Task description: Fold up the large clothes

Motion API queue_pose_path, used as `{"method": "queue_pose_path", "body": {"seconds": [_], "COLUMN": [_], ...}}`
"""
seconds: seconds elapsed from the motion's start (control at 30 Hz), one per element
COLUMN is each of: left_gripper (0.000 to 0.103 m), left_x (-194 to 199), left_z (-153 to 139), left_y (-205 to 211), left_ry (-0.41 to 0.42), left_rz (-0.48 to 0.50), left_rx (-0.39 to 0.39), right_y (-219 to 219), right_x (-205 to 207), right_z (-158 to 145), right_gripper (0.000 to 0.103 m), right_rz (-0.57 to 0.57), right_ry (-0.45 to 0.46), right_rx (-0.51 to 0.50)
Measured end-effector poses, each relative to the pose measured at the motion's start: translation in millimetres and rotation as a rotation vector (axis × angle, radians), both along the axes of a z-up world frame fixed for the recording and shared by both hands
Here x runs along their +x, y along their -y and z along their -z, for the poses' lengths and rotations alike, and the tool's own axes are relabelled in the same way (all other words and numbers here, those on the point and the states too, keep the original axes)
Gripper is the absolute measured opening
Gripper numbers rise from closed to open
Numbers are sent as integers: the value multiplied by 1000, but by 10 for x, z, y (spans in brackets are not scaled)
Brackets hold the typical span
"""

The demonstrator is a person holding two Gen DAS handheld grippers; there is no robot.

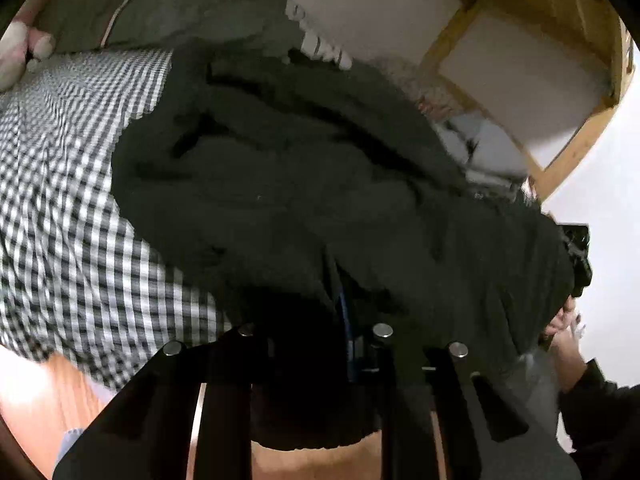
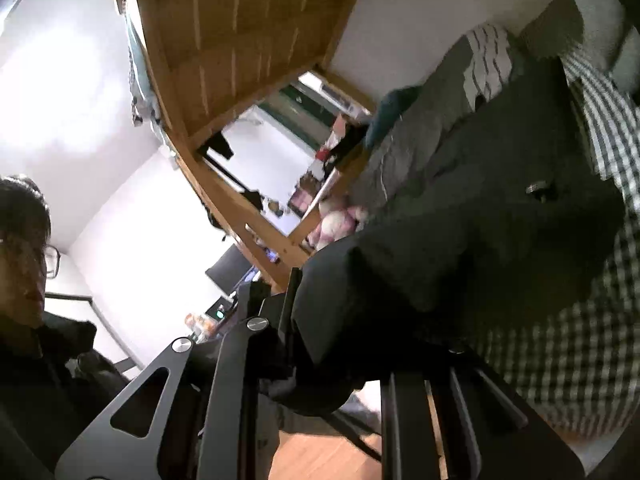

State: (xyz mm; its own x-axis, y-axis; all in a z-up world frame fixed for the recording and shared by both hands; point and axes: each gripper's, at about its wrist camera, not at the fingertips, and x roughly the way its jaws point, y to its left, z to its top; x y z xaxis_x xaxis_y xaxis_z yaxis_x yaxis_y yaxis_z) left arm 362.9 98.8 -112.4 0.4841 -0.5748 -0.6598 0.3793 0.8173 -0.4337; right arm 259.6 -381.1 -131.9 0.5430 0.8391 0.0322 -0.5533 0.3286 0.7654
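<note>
A large dark garment (image 1: 280, 184) lies rumpled on a black-and-white checked bed cover (image 1: 68, 208). Its near edge hangs over my left gripper (image 1: 344, 320), whose jaws are shut on the cloth; the fingertips are buried in the fabric. In the right wrist view the same dark garment (image 2: 480, 240) stretches from the bed to my right gripper (image 2: 296, 320), which is shut on a bunched corner lifted off the bed. That right gripper (image 1: 578, 256) also shows at the right edge of the left wrist view, above the hand (image 1: 560, 332) holding it.
A grey blanket (image 1: 168, 12) and a striped cloth (image 2: 486, 60) lie further back on the bed. A wooden bunk frame (image 2: 240, 32) rises overhead. A person (image 2: 24, 264) is at the left. Wood floor (image 1: 36, 404) lies below, and a desk with a monitor (image 2: 230, 270) stands behind.
</note>
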Motion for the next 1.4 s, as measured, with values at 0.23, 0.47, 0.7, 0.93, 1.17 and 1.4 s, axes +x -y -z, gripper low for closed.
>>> {"method": "queue_pose_path", "body": {"seconds": [0.23, 0.47, 0.7, 0.93, 1.17, 1.4], "left_gripper": [18, 18, 18, 18, 18, 22], "left_x": [453, 982, 1752, 2658, 3490, 4070], "left_z": [-423, -746, -1071, -1094, -818, -517], "left_y": [102, 190, 280, 313, 322, 333], "left_ry": [98, 163, 200, 188, 118, 7], "left_rz": [-14, -25, -47, -51, -101, -115], "left_rx": [-26, -8, -12, 9, 25, -5], "right_y": [114, 172, 333, 484, 586, 654], "right_x": [412, 1009, 1832, 2716, 3753, 4515], "right_z": [-351, -757, -1007, -1012, -756, -338], "right_gripper": [17, 17, 17, 17, 17, 17], "right_rz": [72, 160, 236, 274, 347, 355], "right_ry": [18, 1, -65, -118, -306, -611], "right_rx": [3, -75, -104, -125, -149, -141]}}
